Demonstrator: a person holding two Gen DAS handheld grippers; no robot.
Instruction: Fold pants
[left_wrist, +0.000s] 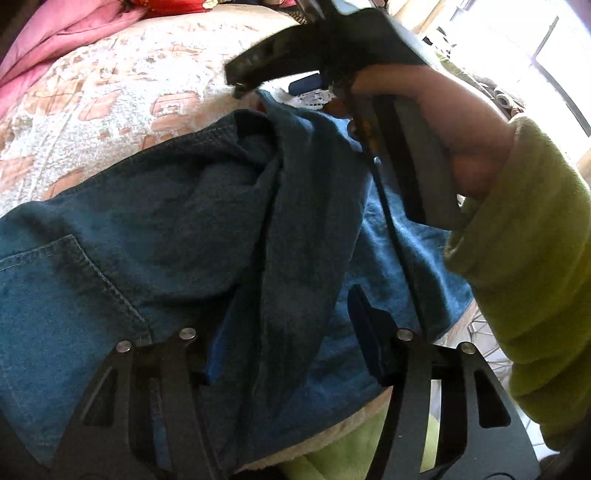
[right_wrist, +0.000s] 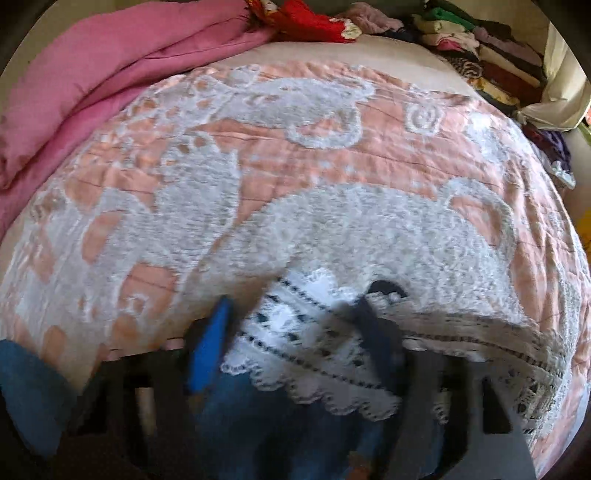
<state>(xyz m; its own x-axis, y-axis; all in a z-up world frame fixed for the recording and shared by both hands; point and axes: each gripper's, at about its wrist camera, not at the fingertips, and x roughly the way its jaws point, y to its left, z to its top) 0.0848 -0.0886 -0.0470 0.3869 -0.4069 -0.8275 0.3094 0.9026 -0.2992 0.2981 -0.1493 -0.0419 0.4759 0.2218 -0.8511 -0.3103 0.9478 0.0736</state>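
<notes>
The pants (left_wrist: 155, 236) lie on the bedspread (right_wrist: 332, 206), which covers the bed. In the left wrist view they fill the foreground, a raised fold running up the middle between the left gripper's (left_wrist: 291, 332) fingers. The right gripper (left_wrist: 332, 51) is above their far end. A lace trim (right_wrist: 332, 343) lies on the pants' edge. A quilt (right_wrist: 110, 81) is bunched along the bed's far left, stacked clothes (right_wrist: 480, 55) at far right.

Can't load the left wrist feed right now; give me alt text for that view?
Blue denim pants lie rumpled on a peach-and-white bedspread, a raised fold running between the open fingers of the left hand-held gripper. The right hand-held gripper, held by a green-sleeved hand, hovers at the far end.
</notes>
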